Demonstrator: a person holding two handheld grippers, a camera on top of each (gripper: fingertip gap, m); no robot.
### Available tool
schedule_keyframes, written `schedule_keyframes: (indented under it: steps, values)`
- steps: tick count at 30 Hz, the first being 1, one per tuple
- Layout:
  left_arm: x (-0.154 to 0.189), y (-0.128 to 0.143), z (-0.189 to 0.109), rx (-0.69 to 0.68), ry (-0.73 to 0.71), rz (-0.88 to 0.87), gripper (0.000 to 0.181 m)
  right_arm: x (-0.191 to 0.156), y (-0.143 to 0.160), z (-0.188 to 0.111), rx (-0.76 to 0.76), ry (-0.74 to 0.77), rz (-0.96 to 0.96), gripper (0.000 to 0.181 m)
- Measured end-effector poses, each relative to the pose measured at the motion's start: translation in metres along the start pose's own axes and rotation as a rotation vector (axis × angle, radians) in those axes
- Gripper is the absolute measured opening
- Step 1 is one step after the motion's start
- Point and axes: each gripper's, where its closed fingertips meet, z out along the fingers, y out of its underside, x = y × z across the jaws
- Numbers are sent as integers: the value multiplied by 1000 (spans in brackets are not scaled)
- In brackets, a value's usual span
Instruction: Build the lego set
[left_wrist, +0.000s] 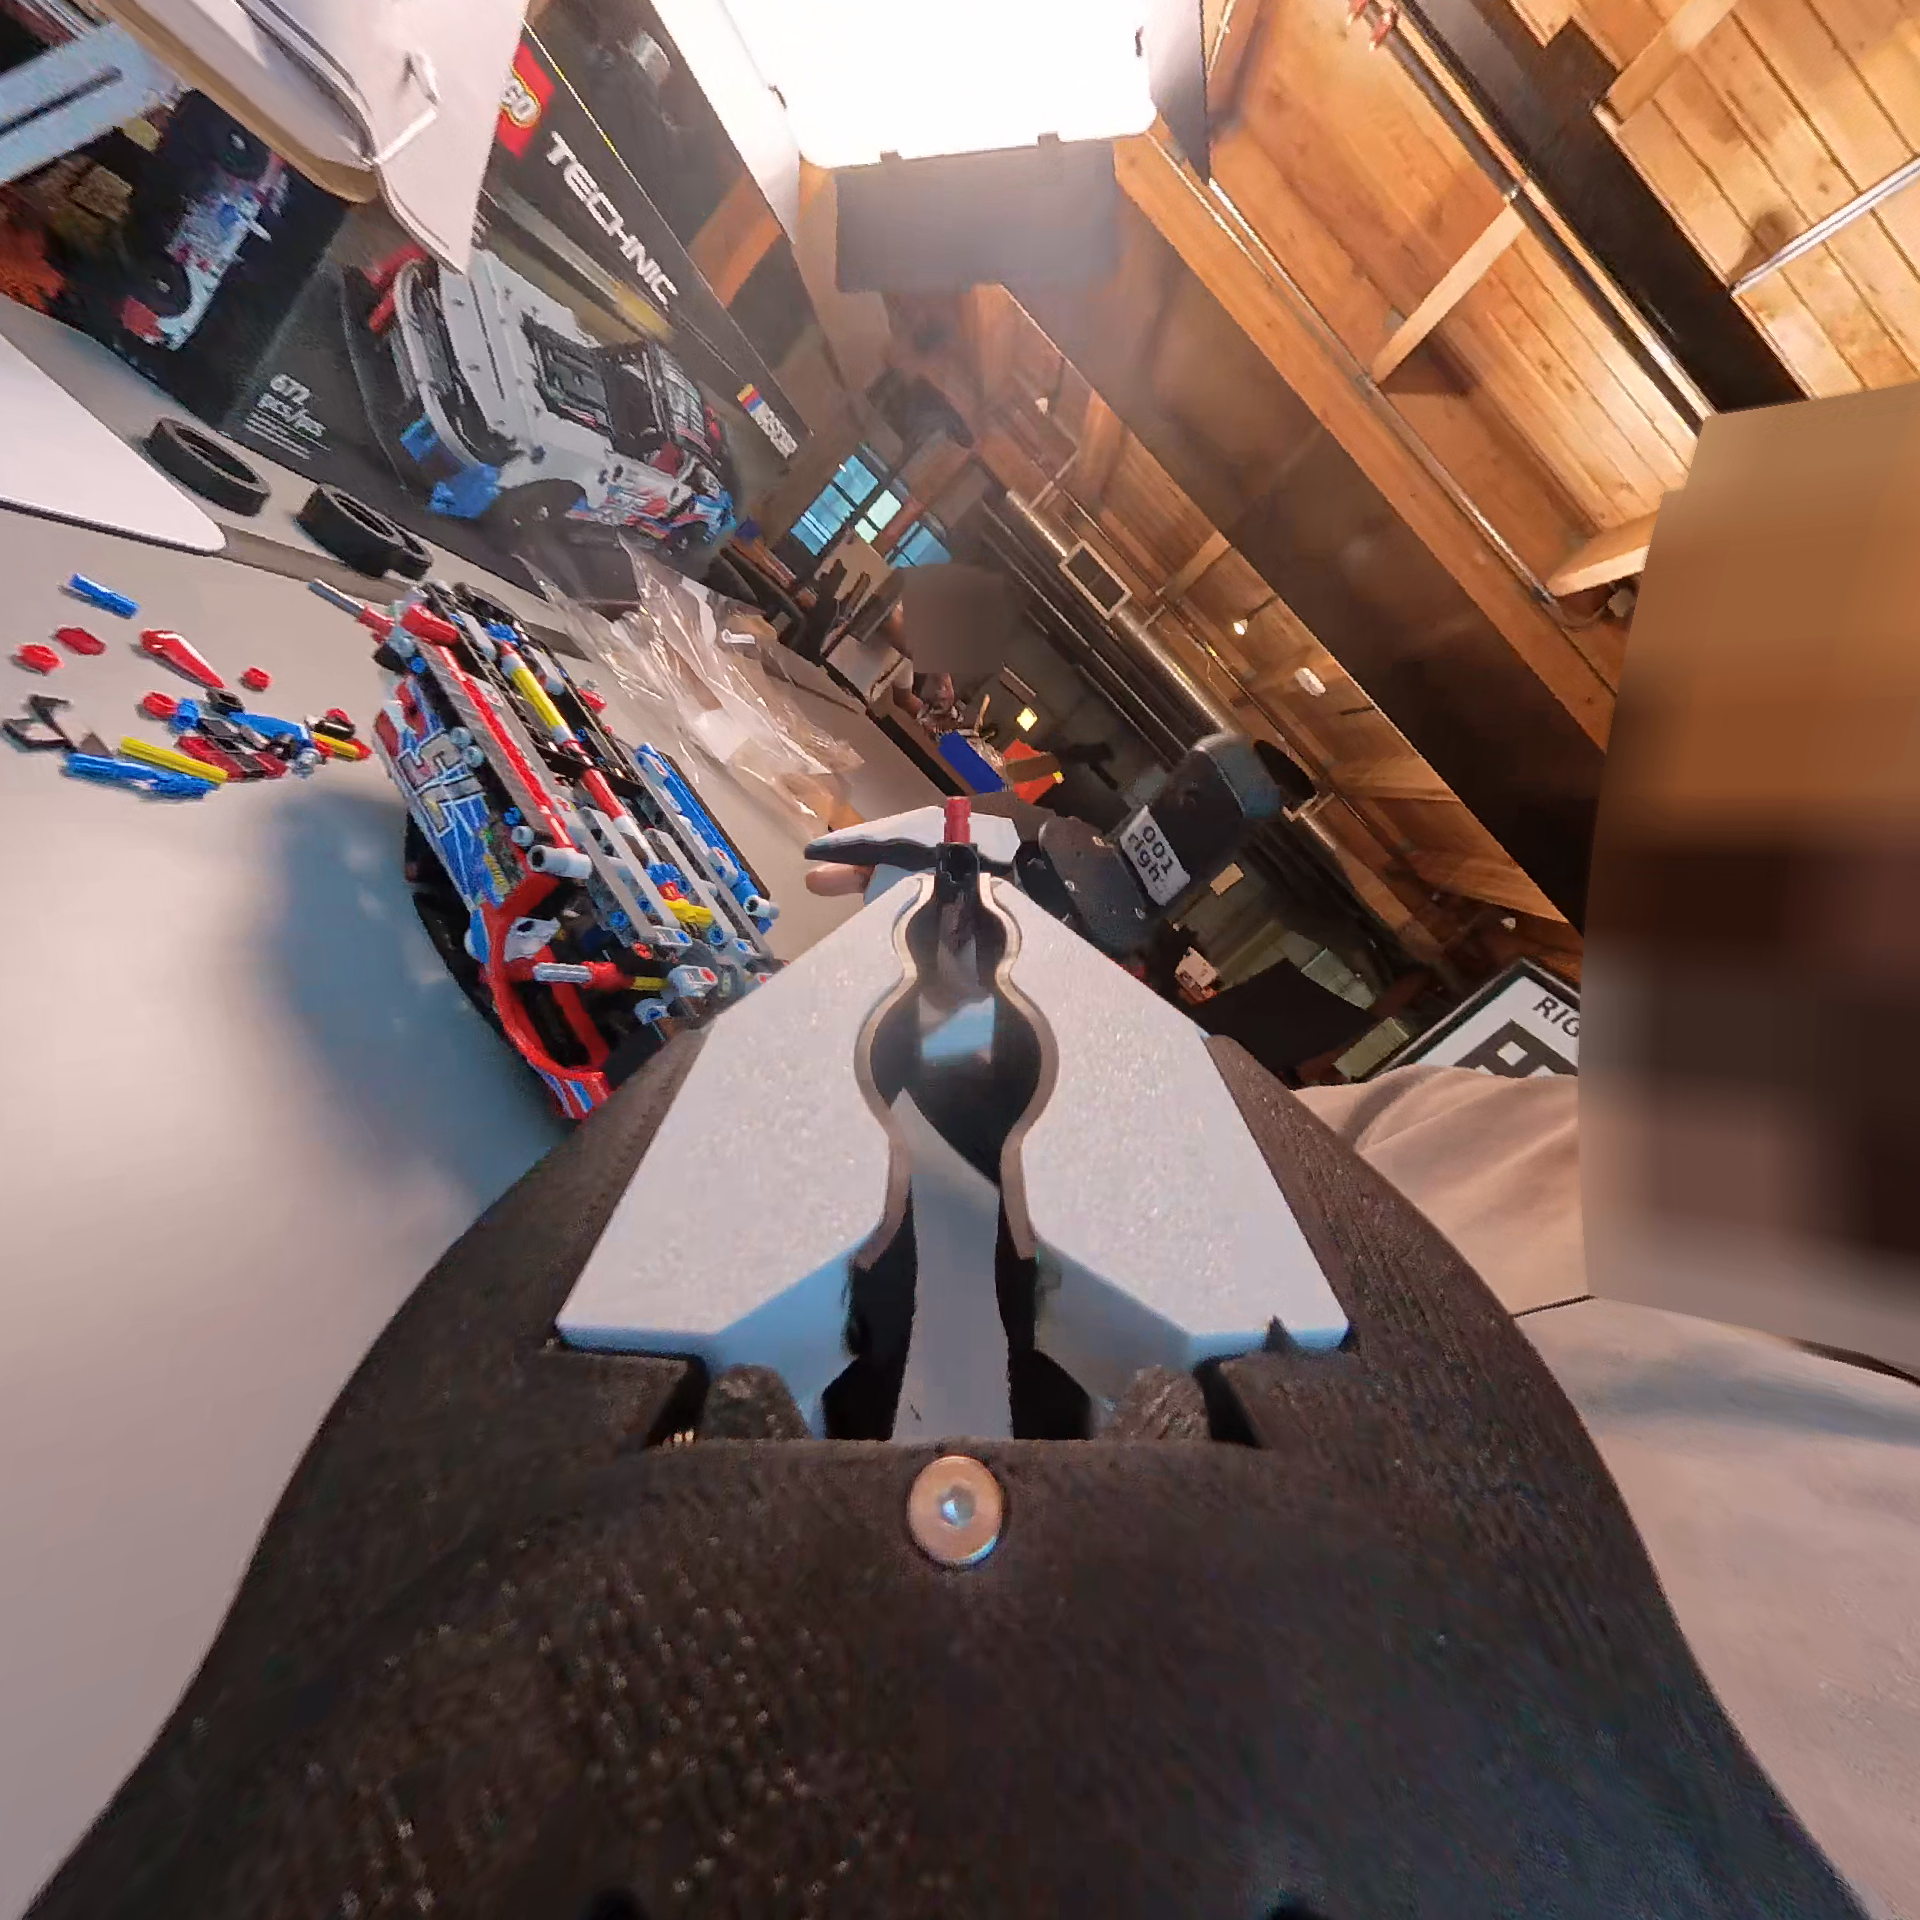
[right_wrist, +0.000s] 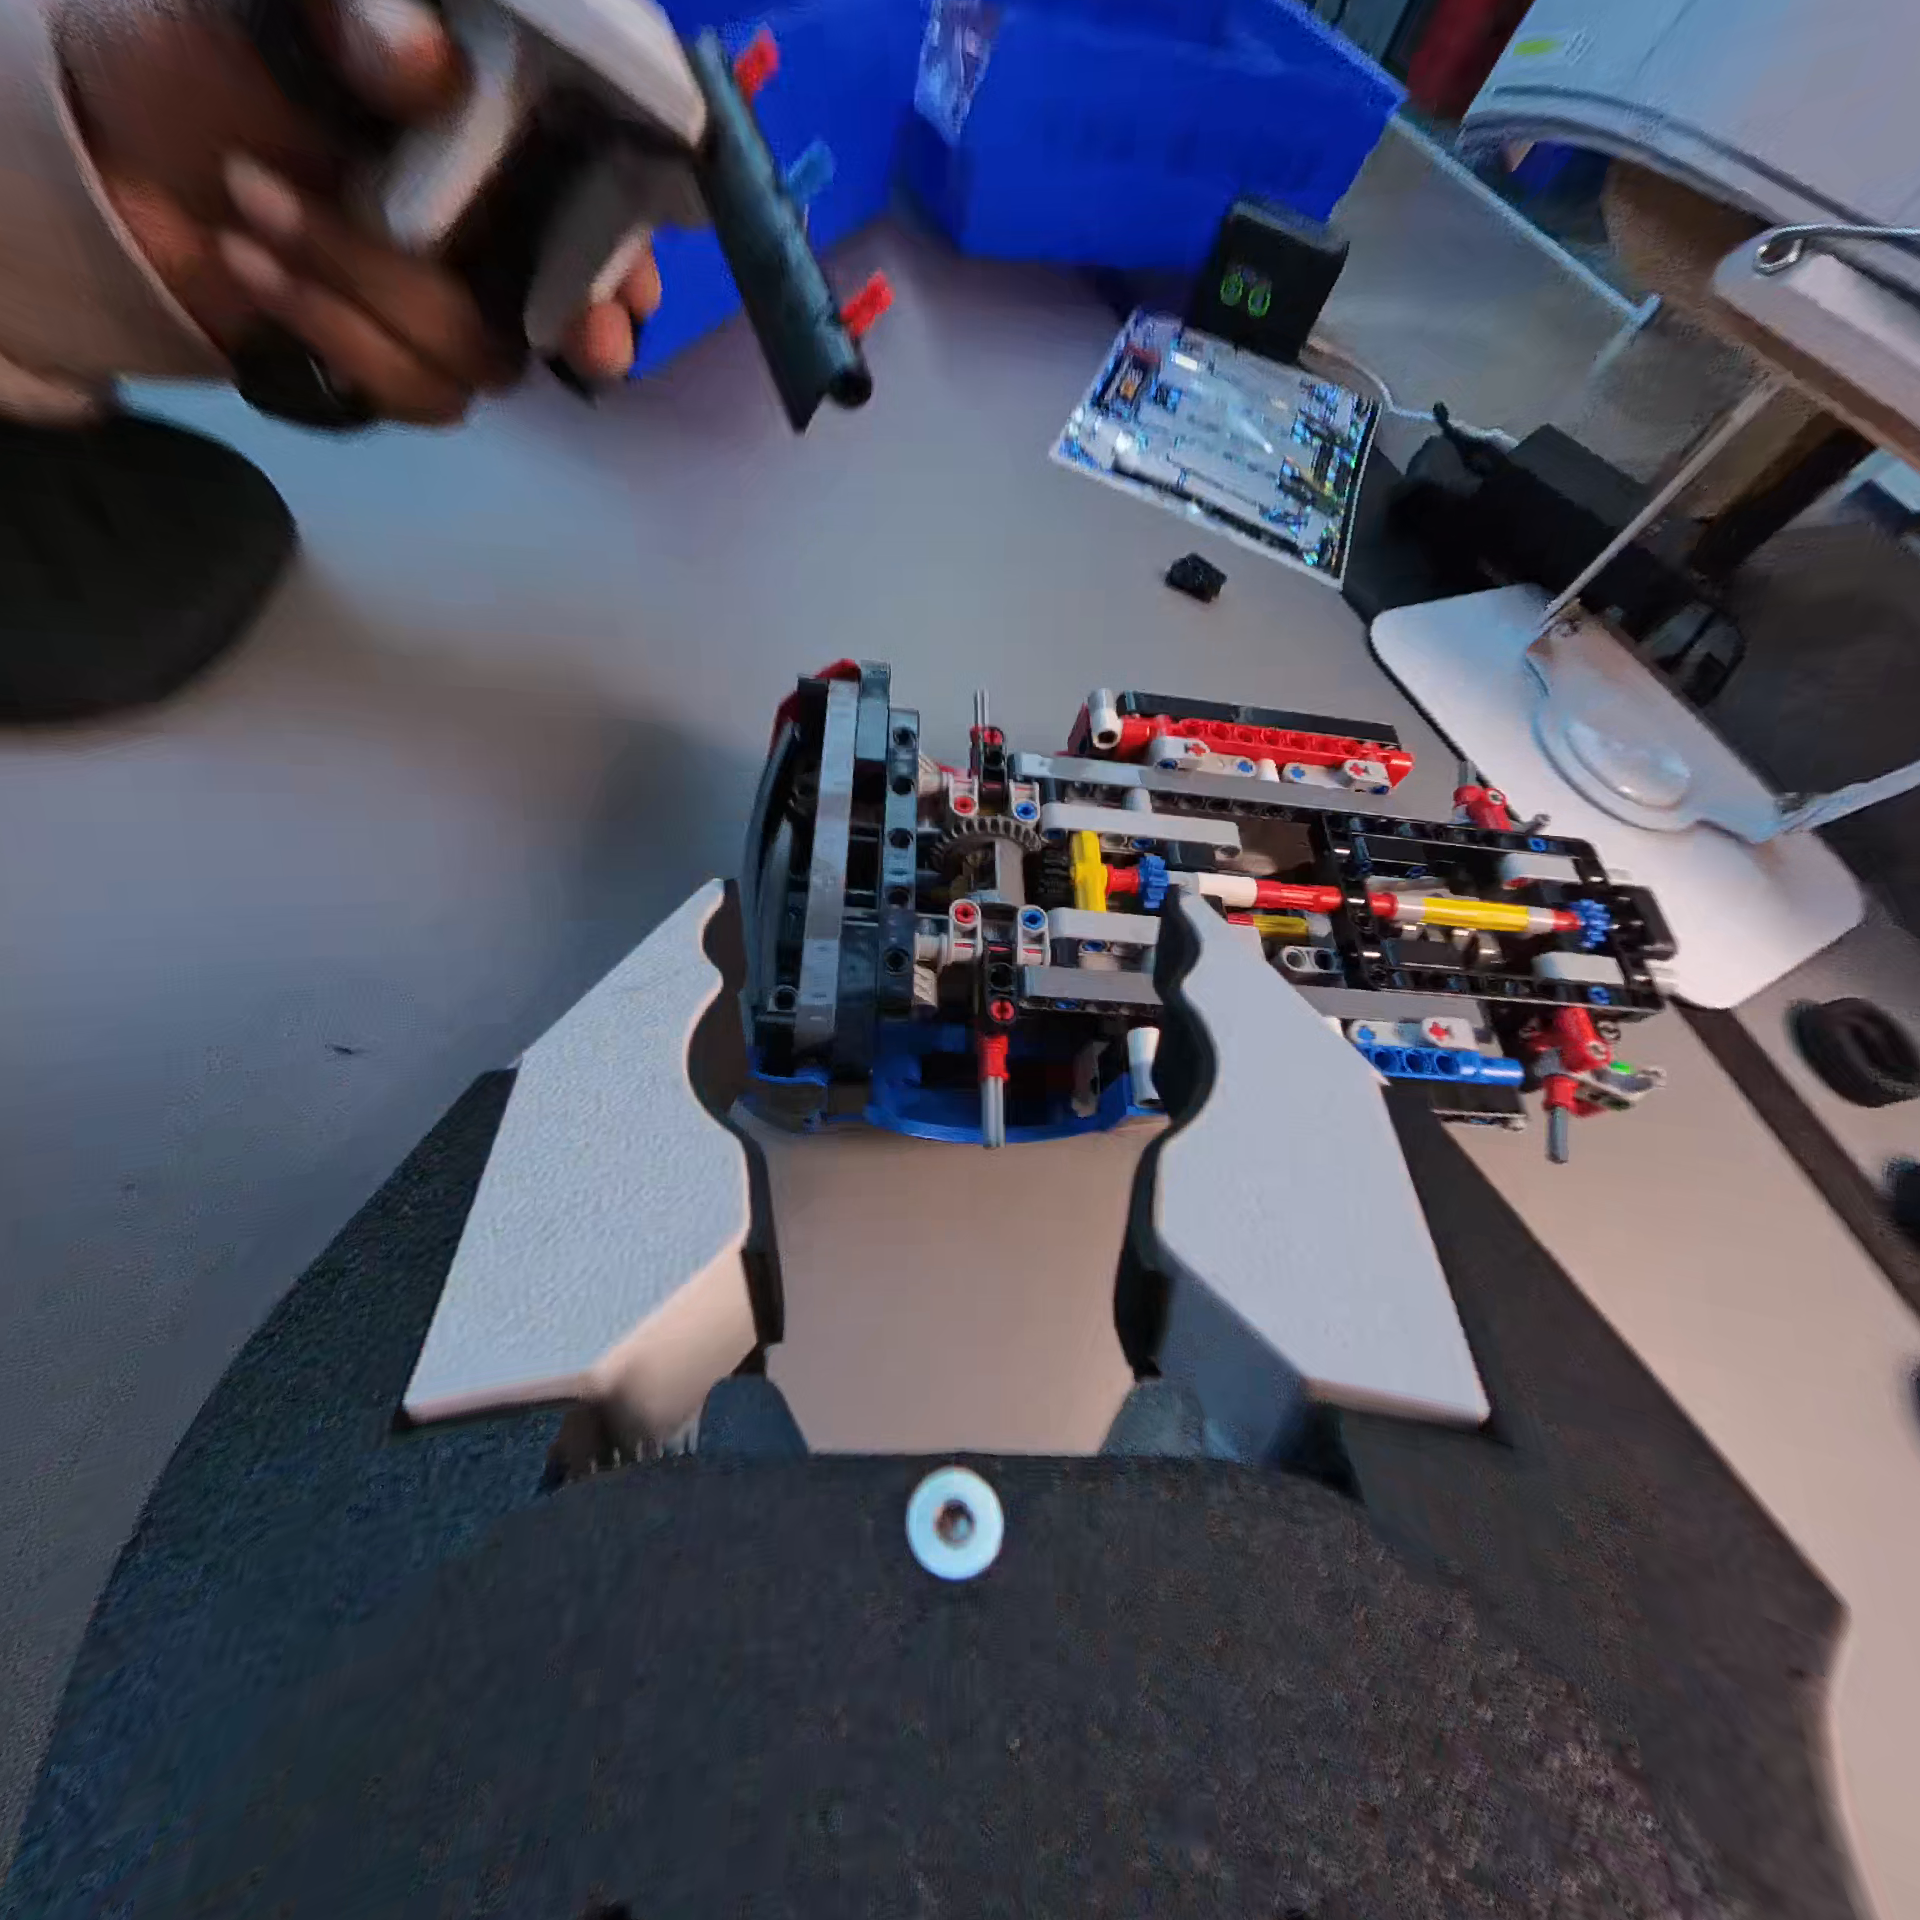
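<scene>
The part-built car model lies on the grey table, chassis open, with red, blue, yellow and black parts. It also shows in the left wrist view. My right gripper is open, its fingers standing on either side of the model's near end; whether they touch it I cannot tell. My left gripper is shut on a long black beam with red pins, held up in the air. The right wrist view shows that beam at upper left, well above the table.
Loose small pieces lie at the left, two black tyres and the set's box behind them. An instruction booklet, blue bins, a small black piece and a white stand base are near the model. There is about 15 cm between the tips of the two grippers.
</scene>
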Motion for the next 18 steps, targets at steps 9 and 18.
schedule_keyframes:
  steps: [9,18]
  values:
    - [-11,7,-4,14,-27,-46,3,-13,34,43,-363,-29,-328,81]
    - [-16,26,9,-49,-16,-93,3,-16,52,18,-369,-162,-537,73]
